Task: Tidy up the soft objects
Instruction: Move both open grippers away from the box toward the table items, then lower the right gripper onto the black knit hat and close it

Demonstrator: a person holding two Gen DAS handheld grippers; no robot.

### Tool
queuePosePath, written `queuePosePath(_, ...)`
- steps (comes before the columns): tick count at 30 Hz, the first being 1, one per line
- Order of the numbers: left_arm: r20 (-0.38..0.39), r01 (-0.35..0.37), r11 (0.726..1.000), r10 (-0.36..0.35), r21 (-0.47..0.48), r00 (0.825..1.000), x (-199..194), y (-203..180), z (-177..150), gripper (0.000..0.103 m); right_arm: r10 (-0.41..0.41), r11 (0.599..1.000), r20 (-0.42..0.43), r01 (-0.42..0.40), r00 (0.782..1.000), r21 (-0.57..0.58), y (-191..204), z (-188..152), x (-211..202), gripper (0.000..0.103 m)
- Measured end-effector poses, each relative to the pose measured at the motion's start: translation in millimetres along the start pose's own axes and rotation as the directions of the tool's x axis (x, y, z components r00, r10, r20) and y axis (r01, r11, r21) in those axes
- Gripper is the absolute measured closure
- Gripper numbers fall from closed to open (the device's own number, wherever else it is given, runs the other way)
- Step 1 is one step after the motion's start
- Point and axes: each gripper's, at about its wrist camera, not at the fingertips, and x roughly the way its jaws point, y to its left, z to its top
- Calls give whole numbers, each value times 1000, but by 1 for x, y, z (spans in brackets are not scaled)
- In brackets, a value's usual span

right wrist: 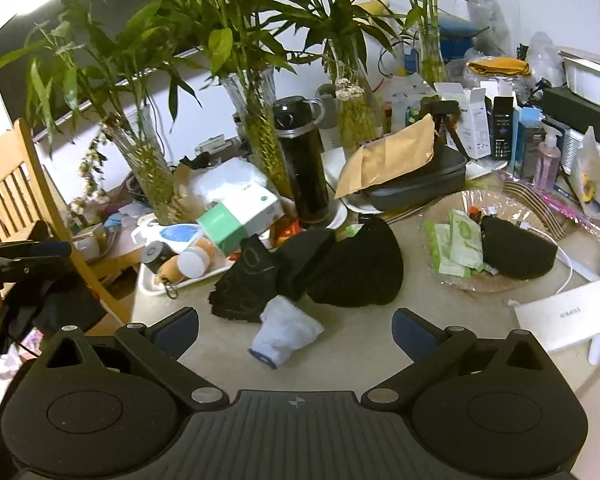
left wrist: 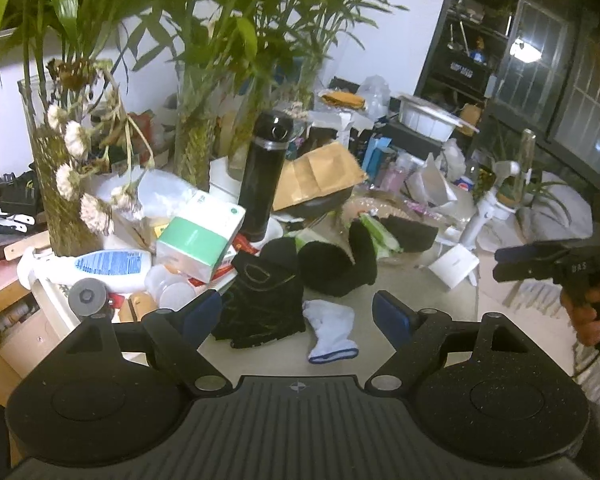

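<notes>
Left wrist view: cluttered desk [left wrist: 412,280], pale top, seen between two spread fingers.
Plants: bamboo stalks in tall glass vases [left wrist: 198,128] along the back of the desk, one vase with drooping dried flowers.
Black beanie [right wrist: 356,264]: slumped mid-desk, touching the black glove on its left.
Second black hat [right wrist: 518,252]: inside a clear plastic tray [right wrist: 452,280] to the right, beside green-and-white packets.
Black glove [left wrist: 260,300]: flat on the desk, just ahead of the left tool, edge against the white sock.
Black flask [left wrist: 264,176]: upright behind the soft pile, next to a green-and-white box [left wrist: 200,240].
White sock [left wrist: 330,330]: crumpled, blue-trimmed cuff toward the camera, lying between the fingertips' line of sight in both views.
Left tool [left wrist: 298,316]: jaws wide apart, nothing between them, hovering short of glove and sock.
Right tool [right wrist: 296,330]: jaws likewise wide, empty, above the desk near the sock; held by a hand [left wrist: 584,312] at the right edge of the left view.
</notes>
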Motion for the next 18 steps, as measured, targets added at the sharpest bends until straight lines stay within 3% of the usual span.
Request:
queuePosePath(9, -7, -5, 999, 5, 41, 1000, 26, 10, -12, 20, -3, 1000, -45, 3, 999, 9, -16, -7, 46, 1)
queuePosePath(18, -23, -3, 1000, 3, 8, 1000, 52, 23, -21, 20, 109, 985, -90, -95, 990, 147, -44, -20, 99, 12)
